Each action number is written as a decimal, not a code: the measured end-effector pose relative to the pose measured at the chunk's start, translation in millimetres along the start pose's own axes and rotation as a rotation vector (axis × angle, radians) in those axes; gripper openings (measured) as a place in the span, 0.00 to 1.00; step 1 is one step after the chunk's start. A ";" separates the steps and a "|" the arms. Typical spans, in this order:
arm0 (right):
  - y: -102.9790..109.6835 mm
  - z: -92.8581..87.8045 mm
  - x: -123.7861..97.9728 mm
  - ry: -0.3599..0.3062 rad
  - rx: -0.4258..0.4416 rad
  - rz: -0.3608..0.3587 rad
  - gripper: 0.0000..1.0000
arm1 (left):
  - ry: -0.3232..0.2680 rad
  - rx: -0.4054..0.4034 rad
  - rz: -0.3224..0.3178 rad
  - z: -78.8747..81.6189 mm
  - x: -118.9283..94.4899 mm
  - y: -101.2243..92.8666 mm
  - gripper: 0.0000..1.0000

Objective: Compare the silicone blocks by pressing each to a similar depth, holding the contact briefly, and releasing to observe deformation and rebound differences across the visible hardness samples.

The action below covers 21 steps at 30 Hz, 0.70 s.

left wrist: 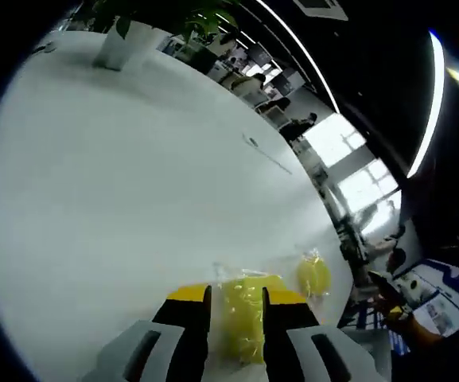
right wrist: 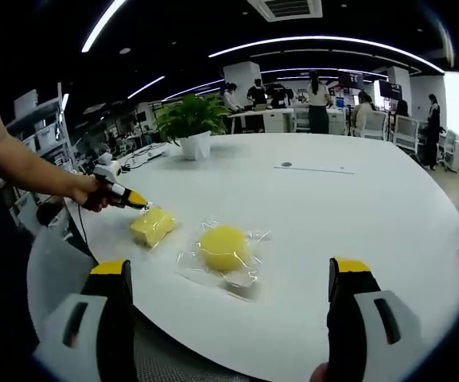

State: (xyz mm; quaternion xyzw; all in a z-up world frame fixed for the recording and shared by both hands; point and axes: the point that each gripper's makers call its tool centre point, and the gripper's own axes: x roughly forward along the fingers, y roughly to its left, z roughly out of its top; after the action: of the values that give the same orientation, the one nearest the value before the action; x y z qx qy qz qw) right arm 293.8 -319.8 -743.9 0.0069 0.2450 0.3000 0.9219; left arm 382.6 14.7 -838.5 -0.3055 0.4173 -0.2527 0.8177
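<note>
A yellow rectangular silicone block (left wrist: 241, 322) in a clear bag sits between the two yellow-tipped jaws of my left gripper (left wrist: 235, 291), which is shut on it. In the right gripper view the same block (right wrist: 153, 225) lies on the white table (right wrist: 332, 207), with the left gripper (right wrist: 130, 198) at its far corner, held by a person's hand (right wrist: 86, 191). A round yellow silicone sample (right wrist: 223, 247) in crinkled clear plastic lies in front of my right gripper (right wrist: 229, 269), whose jaws stand wide open with nothing between them. In the left gripper view that round sample (left wrist: 314, 274) lies just beyond the block.
A potted plant in a white pot (right wrist: 191, 127) stands at the back of the table, and its pot (left wrist: 126, 40) also appears in the left gripper view. A small dark disc (right wrist: 285, 165) lies farther back. The table's rounded near edge (right wrist: 237, 358) is close to me. Several people stand at desks behind.
</note>
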 end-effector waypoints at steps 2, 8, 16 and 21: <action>-0.3 -0.9 -0.1 0.004 0.001 0.000 0.96 | -0.028 -0.126 -0.025 3.0 0.8 -3.2 0.11; -2.7 3.6 2.0 -0.003 0.003 -0.004 0.96 | -0.005 -0.050 -0.004 -4.4 0.9 0.6 0.00; -3.8 7.8 2.5 -0.014 0.009 -0.012 0.96 | 0.015 -0.079 -0.093 -11.9 11.8 -15.9 0.16; -5.7 5.5 -1.0 -0.010 0.007 -0.014 0.96 | 0.040 -0.072 -0.107 -18.4 14.9 -20.1 0.00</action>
State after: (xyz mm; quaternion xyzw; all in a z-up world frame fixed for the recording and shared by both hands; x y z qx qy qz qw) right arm 298.8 -324.3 -739.6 0.0097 0.2416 0.2927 0.9251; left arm 371.9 -14.3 -840.6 -0.3514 0.4253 -0.2872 0.7830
